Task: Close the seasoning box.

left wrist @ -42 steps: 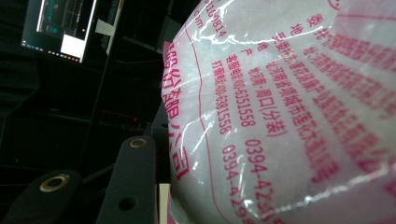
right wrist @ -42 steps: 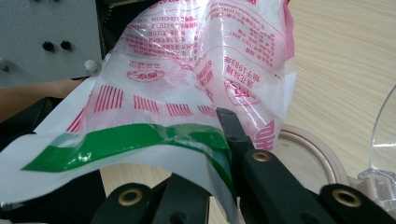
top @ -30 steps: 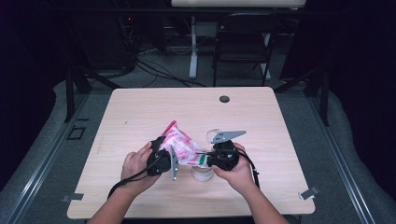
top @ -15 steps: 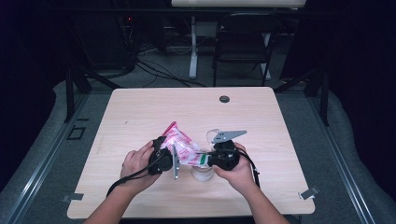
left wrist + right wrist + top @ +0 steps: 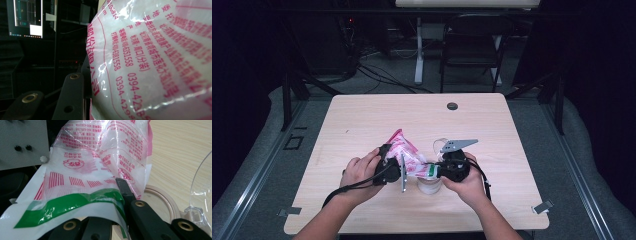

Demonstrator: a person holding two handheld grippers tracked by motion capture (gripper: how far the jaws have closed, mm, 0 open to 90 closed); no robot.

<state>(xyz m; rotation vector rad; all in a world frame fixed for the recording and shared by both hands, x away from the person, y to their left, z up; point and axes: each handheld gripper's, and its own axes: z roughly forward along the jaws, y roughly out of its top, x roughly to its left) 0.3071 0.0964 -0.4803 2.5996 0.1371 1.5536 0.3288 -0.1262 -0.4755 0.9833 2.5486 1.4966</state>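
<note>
Wooden table | left gripper part-spread, pinching pink printed bag | right gripper clamped tight on bag's green-striped end

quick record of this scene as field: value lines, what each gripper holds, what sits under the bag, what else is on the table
left gripper: clamped on the bag's body
right gripper: shut on the bag's green-striped end
bag: pink-and-white printed plastic, held up between both grippers
cup: white, on the table right below the bag's green end
clear lid: beside the cup
table: light wood, with a dark round cap near its far edge
</note>
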